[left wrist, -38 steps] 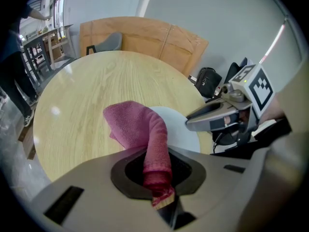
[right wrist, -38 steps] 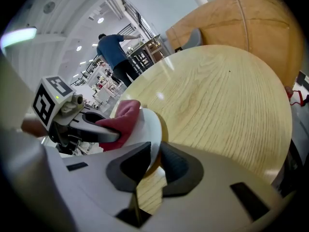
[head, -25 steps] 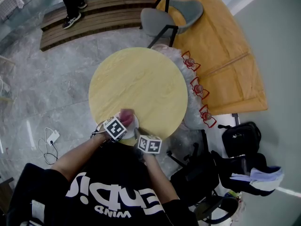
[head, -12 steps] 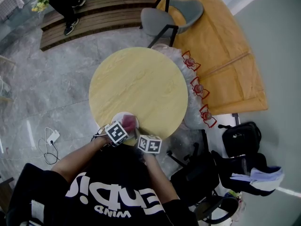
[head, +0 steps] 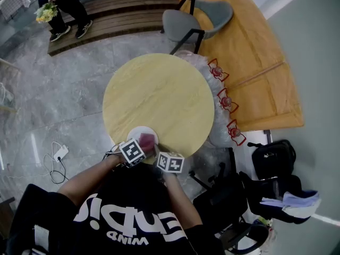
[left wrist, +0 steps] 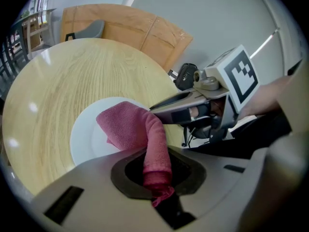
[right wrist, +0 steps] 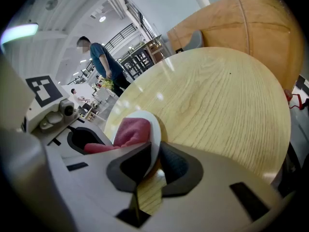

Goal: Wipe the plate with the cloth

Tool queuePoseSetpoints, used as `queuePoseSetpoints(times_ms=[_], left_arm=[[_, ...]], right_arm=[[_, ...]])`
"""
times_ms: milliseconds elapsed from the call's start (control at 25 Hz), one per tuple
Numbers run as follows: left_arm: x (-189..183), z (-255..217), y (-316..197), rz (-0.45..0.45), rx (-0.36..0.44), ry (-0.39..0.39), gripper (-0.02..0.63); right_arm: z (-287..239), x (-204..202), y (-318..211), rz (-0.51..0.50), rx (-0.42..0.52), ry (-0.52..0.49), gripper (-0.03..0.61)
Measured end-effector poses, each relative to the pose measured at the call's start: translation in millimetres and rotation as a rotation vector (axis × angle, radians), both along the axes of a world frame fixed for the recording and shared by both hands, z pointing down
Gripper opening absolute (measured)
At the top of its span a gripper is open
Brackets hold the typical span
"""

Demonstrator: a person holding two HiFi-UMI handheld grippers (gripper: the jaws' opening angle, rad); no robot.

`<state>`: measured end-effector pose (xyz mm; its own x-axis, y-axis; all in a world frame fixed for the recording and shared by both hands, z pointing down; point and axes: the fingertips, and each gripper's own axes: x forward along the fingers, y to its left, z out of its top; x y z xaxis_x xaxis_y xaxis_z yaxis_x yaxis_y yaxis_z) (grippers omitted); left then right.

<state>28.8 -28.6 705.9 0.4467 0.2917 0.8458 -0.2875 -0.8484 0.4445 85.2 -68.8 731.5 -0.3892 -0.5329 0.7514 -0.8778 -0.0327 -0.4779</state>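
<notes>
While left tongs [left wrist: 157,180] clamp cloth [left wrist: 129,127], plate [left wrist: 84,140] underlies.

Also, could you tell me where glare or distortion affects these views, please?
Left gripper view: fisheye curves the table, pale glare patches at its left; cloth sharp. Right gripper view: glints on its far side. Head view: table evenly lit.

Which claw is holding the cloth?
The left claw: it is shut on the pink cloth, while the right claw grips the plate by its rim.
</notes>
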Motion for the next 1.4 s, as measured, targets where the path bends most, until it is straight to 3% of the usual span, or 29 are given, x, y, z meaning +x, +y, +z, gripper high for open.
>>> queuePoseSetpoints(times_ms=[240, 480, 1400], left_arm=[[-6, -1, 5, 0.006, -0.02, -0.018, 0.052], [-16, 5, 10, -0.046, -0.06, -0.008, 0.052], [-40, 4, -10, -0.217, -0.032, -0.004, 0.052]], right_arm=[[1, -1, -1, -0.004, 0.0, -0.002, 0.077], [1, -1, -1, -0.004, 0.004, -0.007, 0.077], [-1, -2, 1, -0.017, 0.002, -0.011, 0.077]])
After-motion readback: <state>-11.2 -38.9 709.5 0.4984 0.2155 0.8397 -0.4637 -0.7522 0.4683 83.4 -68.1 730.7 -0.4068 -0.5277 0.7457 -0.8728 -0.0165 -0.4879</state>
